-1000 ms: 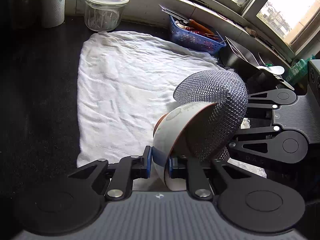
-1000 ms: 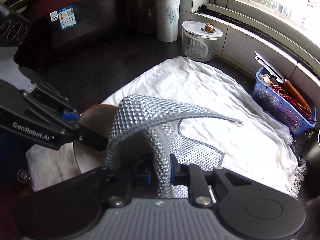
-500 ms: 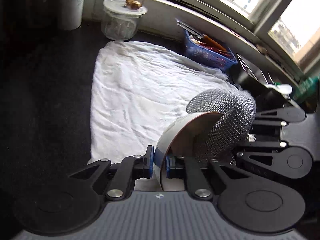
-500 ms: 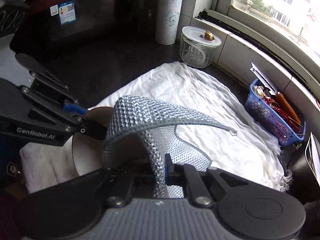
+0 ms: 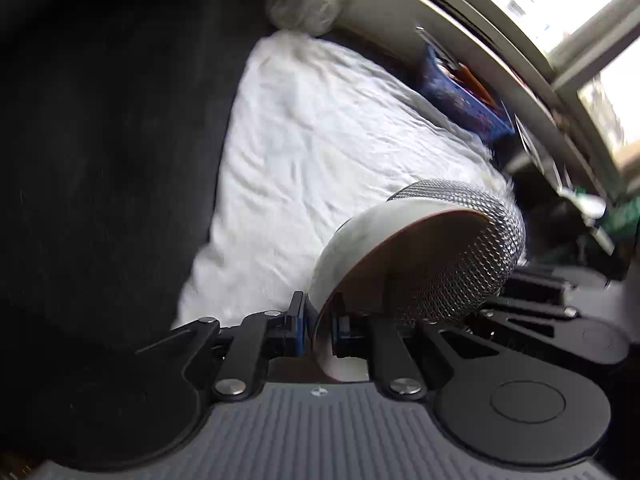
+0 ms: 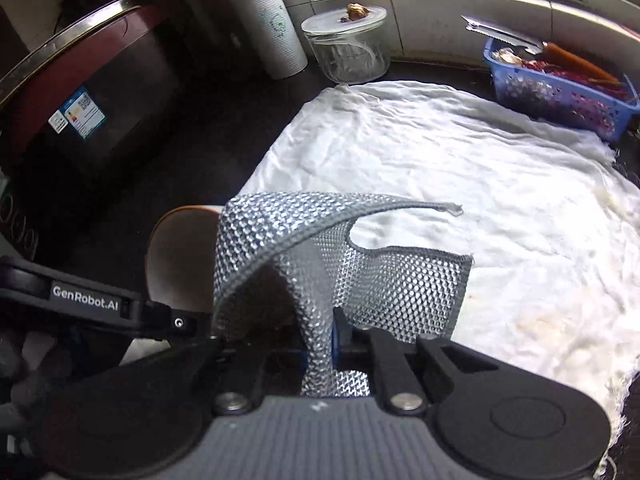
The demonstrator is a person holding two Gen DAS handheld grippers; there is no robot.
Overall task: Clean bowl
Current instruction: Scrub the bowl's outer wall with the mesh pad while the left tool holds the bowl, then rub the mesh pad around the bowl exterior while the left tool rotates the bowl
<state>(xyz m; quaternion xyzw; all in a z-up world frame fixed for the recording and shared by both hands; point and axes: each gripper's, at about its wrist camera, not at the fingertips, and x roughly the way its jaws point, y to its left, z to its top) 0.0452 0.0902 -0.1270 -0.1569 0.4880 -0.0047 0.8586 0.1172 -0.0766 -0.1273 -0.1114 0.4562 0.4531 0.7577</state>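
Observation:
A bowl (image 5: 360, 232), white outside and brown inside, is held tilted above the white towel (image 5: 320, 140). My left gripper (image 5: 318, 320) is shut on its near rim, one pad inside and one outside. A silver mesh scrubbing cloth (image 5: 472, 248) drapes over the far rim and lies against the inside wall. In the right wrist view my right gripper (image 6: 320, 344) is shut on a fold of that mesh cloth (image 6: 280, 248), which arches over the bowl (image 6: 180, 260). The left gripper (image 6: 100, 304) reaches in from the left there. The bowl's bottom is hidden.
The towel (image 6: 440, 160) covers a dark counter. Behind it stand a lidded glass jar (image 6: 348, 48), a paper roll (image 6: 272, 28) and a blue basket (image 6: 556, 88) of utensils by the window sill. A dark red appliance (image 6: 80, 92) fills the left.
The bowl has tipped so more of its brown inside shows, and the mesh cloth now lies deeper against the inner wall. The right gripper has rolled, swinging the scene sideways in its view.

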